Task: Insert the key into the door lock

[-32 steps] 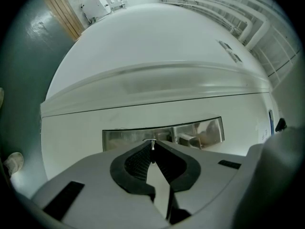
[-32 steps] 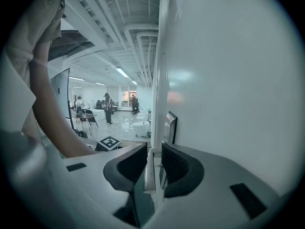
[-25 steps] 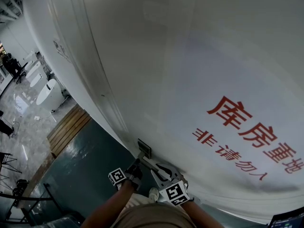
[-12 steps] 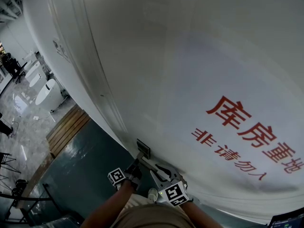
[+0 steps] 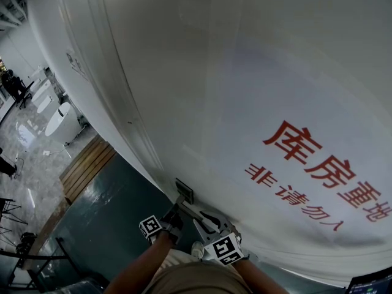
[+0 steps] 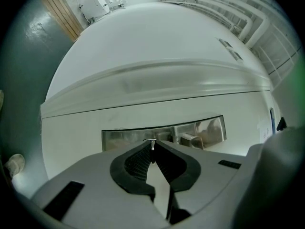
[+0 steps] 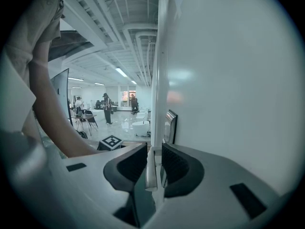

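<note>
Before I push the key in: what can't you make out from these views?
Keyhole: left gripper view; the left gripper, jaws shut on the key, covers that stretch of the lock plate.
Key tip against plate: head view; too small to tell.
Grip of the right gripper: right gripper view; door handle sits between the jaws, pad contact unclear.

Right claw (image 7: 153, 152) closed on silver door handle (image 7: 151, 171), white door (image 7: 228, 80) alongside, metal plate (image 7: 170, 125) ahead
</note>
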Tool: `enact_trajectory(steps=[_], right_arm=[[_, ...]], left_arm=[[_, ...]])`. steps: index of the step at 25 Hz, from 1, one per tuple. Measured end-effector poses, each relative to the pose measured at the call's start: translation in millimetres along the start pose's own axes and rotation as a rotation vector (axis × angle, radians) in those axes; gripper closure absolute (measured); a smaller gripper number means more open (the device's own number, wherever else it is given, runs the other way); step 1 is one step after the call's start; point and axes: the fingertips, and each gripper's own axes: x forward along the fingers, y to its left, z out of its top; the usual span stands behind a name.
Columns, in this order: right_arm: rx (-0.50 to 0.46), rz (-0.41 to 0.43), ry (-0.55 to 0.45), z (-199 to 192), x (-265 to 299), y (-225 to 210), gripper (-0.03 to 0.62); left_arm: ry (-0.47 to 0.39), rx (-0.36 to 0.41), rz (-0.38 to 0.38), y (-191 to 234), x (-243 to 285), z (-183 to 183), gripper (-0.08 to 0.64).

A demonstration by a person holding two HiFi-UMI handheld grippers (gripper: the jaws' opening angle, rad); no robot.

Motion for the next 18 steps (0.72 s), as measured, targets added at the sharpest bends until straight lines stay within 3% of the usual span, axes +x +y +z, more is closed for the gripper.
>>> enact_trajectory(steps=[18], right_arm=[[-0.005, 0.001, 0.003, -3.3, 0.2, -0.7, 0.491]], left_arm=[[-0.009, -0.015, -0.005, -1.0, 2.4, -0.4, 0.526]])
